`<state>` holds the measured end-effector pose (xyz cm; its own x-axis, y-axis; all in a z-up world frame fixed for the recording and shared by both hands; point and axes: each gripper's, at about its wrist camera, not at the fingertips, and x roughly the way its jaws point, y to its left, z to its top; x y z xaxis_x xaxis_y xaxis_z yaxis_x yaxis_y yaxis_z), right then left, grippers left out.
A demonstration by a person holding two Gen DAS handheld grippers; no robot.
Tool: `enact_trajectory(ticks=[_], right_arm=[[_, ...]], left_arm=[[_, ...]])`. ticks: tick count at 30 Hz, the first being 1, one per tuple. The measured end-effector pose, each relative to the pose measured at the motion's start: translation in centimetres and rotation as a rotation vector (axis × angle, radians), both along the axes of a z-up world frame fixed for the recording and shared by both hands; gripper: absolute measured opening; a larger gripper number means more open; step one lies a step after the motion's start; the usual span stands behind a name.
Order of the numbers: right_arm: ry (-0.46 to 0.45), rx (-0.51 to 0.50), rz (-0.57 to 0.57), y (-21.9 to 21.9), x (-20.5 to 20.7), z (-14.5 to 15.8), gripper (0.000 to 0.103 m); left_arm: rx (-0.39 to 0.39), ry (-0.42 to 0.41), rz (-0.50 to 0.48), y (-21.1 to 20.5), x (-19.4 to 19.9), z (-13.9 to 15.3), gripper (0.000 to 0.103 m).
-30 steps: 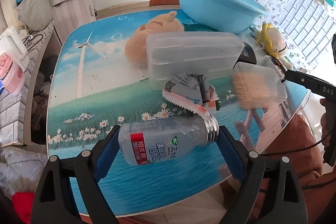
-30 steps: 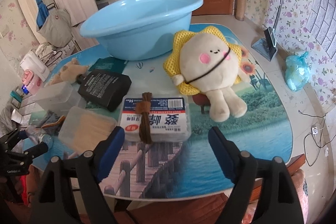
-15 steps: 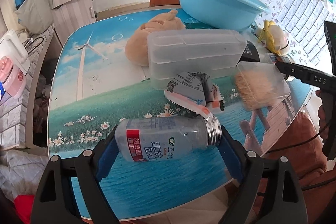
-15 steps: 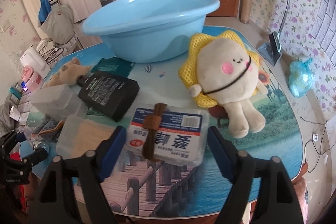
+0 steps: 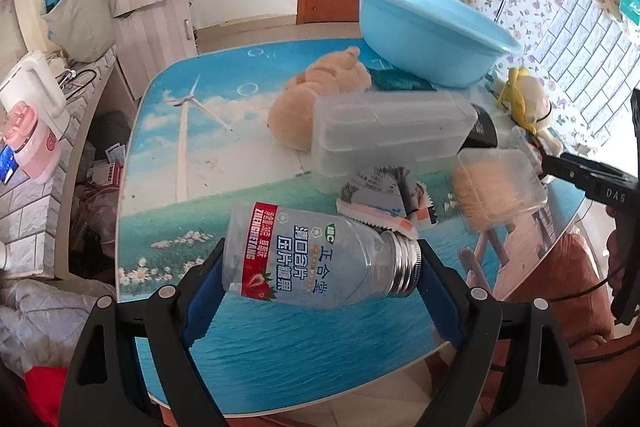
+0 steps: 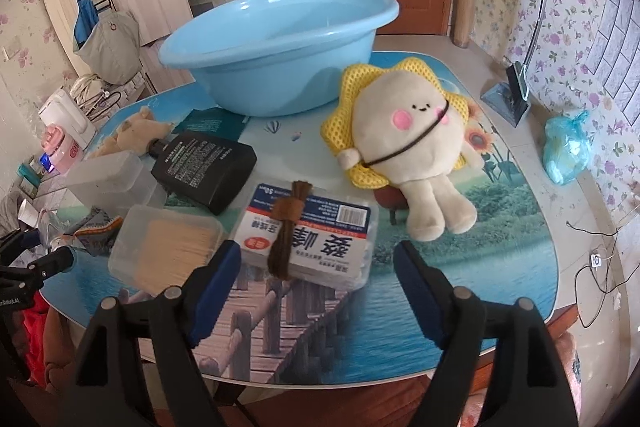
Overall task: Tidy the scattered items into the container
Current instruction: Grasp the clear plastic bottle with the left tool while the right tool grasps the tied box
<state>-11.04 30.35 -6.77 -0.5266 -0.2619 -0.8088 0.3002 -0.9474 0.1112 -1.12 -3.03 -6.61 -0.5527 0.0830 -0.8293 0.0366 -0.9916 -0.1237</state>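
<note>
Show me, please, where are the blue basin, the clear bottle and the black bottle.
blue basin [image 6: 256,39]: right wrist view, inside wall.
clear bottle [image 5: 312,259]: left wrist view, on its label, between the left jaws.
black bottle [image 6: 208,167]: right wrist view, on its flat printed side.

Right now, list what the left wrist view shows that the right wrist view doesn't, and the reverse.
Left only: the left gripper clamping a clear bottle end to end, and snack packets beyond it.

Right only: the open right gripper behind a labelled box, a hair tie on it, and the sun plush's face.

Both: basin, toothpick box, clear case.
</note>
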Motion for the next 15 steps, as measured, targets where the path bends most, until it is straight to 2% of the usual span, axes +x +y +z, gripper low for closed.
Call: enact_trajectory(ticks=[11, 15], right_arm=[[-0.006, 0.027, 0.000, -1.4, -0.8, -0.3, 0.089], [-0.035, -0.003, -0.038, -1.2, -1.6, -0.6, 0.090]], left_arm=[[0.009, 0.037, 0.005, -0.7, -0.5, 1.6, 0.087], [0.010, 0.026, 0.003, -0.6, -0.5, 1.4, 0.087]])
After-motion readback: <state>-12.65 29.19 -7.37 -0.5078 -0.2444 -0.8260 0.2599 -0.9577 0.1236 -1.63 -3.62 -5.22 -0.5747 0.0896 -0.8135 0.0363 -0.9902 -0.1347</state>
